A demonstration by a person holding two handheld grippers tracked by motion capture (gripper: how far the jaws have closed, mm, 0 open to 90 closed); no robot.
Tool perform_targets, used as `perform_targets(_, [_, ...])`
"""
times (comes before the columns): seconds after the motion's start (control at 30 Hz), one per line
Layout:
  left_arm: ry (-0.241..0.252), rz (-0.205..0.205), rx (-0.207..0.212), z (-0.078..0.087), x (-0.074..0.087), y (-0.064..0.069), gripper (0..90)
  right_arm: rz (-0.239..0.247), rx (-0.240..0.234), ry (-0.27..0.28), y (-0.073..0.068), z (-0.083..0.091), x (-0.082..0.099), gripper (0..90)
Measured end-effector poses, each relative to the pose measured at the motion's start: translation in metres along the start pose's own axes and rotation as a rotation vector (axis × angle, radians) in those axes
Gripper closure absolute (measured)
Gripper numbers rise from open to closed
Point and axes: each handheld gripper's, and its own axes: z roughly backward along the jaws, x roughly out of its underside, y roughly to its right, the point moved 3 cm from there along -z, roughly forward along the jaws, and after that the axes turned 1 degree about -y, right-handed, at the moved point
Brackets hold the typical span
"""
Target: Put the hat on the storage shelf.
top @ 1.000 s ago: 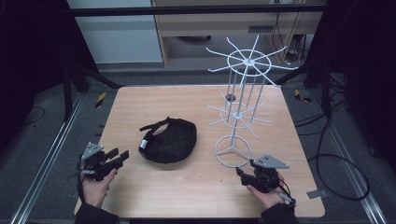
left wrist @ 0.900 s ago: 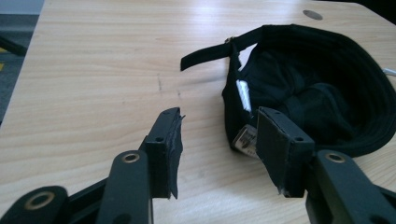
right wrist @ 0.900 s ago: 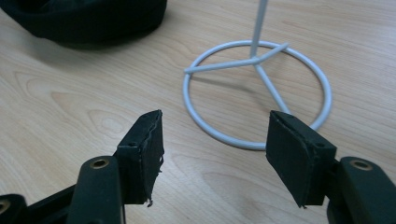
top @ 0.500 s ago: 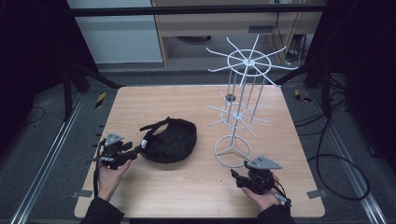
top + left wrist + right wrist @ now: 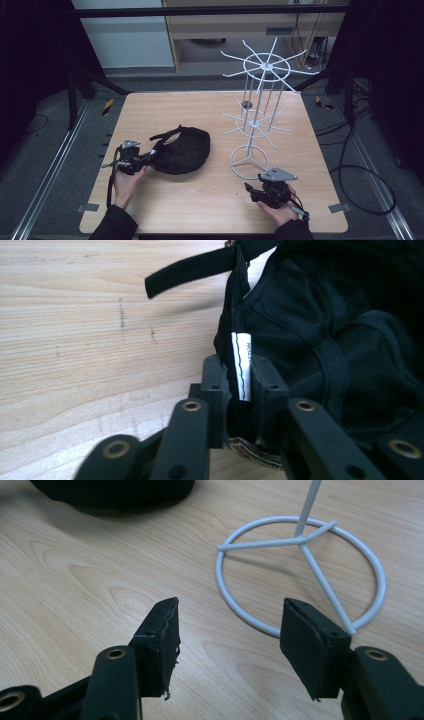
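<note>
The black cap (image 5: 182, 150) lies upside down near the middle of the worktop (image 5: 200, 107), its strap (image 5: 192, 267) sticking out from its rim toward 11 o'clock. My left claw (image 5: 148, 156) sits at the cap's 9 o'clock edge, and in the left claw view its jaws are pinched together on the cap's rim, with the white label (image 5: 242, 365) standing between them. The white wire rack (image 5: 260, 95) stands at 3 o'clock from the cap, its ring base (image 5: 300, 570) flat on the wood. My right claw (image 5: 254, 192) rests low at about 5 o'clock from the cap, just short of that ring base; its jaws stand wide apart with bare wood between them. My right hand (image 5: 280, 210) grips it from behind.
</note>
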Motion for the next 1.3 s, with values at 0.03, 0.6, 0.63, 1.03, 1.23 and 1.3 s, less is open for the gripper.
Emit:
perform_targets(0.03, [0.009, 0.001, 0.002, 0.002, 0.000, 0.000, 80.1, 0.005, -0.001, 0.001, 0.000, 0.000, 0.000, 41.4])
perform_targets(0.6, [0.145, 0.014, 0.146, 0.066, 0.013, 0.005, 81.9, 0.013, -0.030, 0.011, -0.008, 0.004, -0.003, 44.0])
perform_targets(0.63, [0.140, 0.004, 0.149, 0.068, 0.016, 0.007, 81.9, 0.017, -0.035, 0.014, -0.010, 0.004, -0.003, 44.0])
perform_targets(1.03, [0.045, -0.059, 0.098, 0.080, 0.049, 0.010, 81.6, 0.060, -0.104, 0.012, -0.044, -0.011, -0.019, 42.8])
perform_targets(1.23, [0.006, -0.098, 0.037, 0.070, 0.055, 0.009, 81.5, 0.076, -0.124, 0.047, -0.072, -0.033, -0.042, 41.9])
perform_targets(1.3, [-0.003, -0.113, 0.040, 0.068, 0.056, 0.009, 81.5, 0.077, -0.125, 0.051, -0.074, -0.035, -0.044, 41.9])
